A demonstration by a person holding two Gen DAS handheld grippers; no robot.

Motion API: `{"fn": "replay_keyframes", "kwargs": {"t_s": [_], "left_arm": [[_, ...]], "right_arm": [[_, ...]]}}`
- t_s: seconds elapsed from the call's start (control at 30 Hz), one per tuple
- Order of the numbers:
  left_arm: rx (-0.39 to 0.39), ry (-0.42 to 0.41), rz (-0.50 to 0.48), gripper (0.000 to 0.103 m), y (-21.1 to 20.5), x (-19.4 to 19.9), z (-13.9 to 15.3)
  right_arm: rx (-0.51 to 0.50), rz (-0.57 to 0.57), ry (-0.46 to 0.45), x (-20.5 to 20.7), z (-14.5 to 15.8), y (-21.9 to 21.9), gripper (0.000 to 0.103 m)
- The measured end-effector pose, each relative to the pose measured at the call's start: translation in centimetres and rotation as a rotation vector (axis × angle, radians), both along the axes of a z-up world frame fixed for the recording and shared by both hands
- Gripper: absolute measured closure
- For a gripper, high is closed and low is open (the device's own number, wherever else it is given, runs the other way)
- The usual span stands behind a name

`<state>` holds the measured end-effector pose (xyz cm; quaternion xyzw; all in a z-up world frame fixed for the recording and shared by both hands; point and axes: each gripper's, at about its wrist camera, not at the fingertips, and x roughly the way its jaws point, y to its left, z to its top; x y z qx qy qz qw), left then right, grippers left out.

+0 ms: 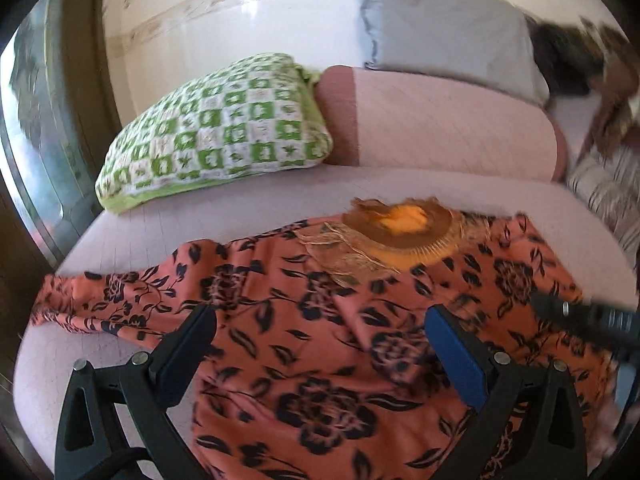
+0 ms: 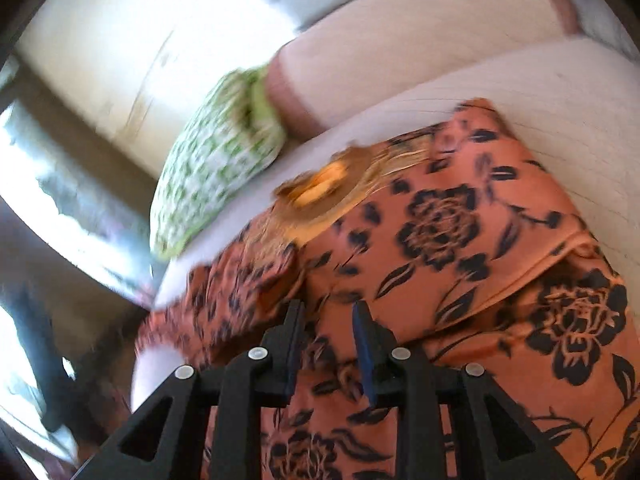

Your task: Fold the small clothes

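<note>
An orange garment (image 1: 320, 360) with black flowers lies spread on the pale bed sheet (image 1: 160, 224). Its golden-brown embroidered neckline (image 1: 400, 228) points toward the pillows. My left gripper (image 1: 320, 312) hovers over the garment's middle, jaws wide open, nothing between them. A blurred black part of the right gripper (image 1: 580, 316) shows at the right edge of the left wrist view. In the right wrist view the same garment (image 2: 460, 240) fills the lower frame with its neckline (image 2: 320, 192) ahead. My right gripper (image 2: 328, 308) stands just over the cloth, a narrow gap between its pads, gripping nothing.
A green-and-white checked pillow (image 1: 216, 132) and a pink bolster (image 1: 440, 120) lie along the wall behind the garment. A grey pillow (image 1: 440, 28) leans above them. Striped cloth (image 1: 604, 192) sits at the far right. A window frame (image 1: 36, 120) runs along the left.
</note>
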<state>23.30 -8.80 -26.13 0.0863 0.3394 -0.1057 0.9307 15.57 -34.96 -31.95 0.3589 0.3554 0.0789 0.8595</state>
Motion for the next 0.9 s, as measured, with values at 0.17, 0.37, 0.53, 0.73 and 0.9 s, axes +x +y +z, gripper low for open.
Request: {"fn": "replay_keyframes", "kwargs": {"t_s": [0.17,0.37,0.53,0.73,0.9], "left_arm": [[0.185,-0.020,0.075,0.000,-3.6,0.1,-2.5],[0.288,-0.004,0.293,0.000,-0.6,2.5,-3.7],[0.298,-0.014,0.481,0.000,4.8,3.4,-2.9],[0.064,0.027,0.404,0.000,6.6,1.6,-1.7],[0.122,-0.093,0.141,0.000,-0.5,-2.9,-0.8]], "right_arm": [[-0.056,-0.034,0.077,2.1,-0.8,0.9,0.075],[-0.119,0.007,0.125,2.5,-1.5,2.1,0.075],[-0.108,0.004,0.129,2.2,-1.5,2.2,0.075],[-0.142,0.030,0.121,1.4,-0.9,3.1,0.075],[-0.133,0.011,0.212,2.1,-2.7,2.8,0.075]]}}
